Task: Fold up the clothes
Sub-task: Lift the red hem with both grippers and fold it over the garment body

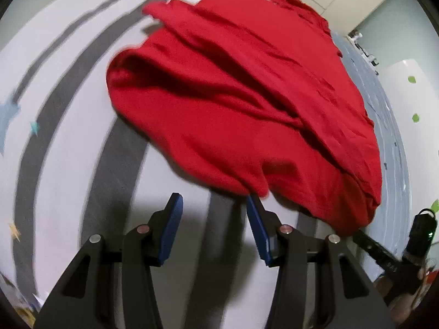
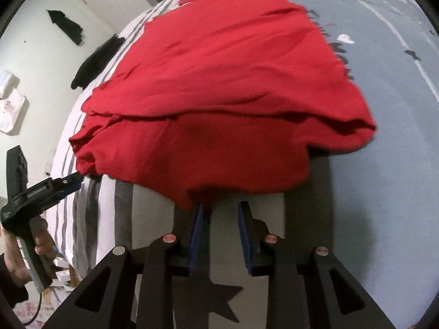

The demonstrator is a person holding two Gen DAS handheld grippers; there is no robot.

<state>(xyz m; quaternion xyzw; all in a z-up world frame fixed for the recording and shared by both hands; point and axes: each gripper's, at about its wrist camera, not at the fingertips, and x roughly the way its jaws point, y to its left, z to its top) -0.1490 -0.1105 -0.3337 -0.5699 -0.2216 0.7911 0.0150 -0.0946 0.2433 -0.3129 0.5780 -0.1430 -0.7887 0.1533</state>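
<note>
A red garment lies partly folded on the striped bed, its near hem doubled over. My left gripper is open just short of that hem; its right fingertip touches the cloth edge and only sheet shows between the pads. In the right wrist view the left gripper points at the hem's left corner. My right gripper has its jaws narrowly apart with bare sheet between them, and the hem hangs over its left fingertip. The right gripper also shows at the hem's other corner.
The bed has a white sheet with grey stripes and stars, and a grey-blue cover on one side. Black clothes hang off the bed edge. A person's hand holds the left gripper. A white bag lies on the floor.
</note>
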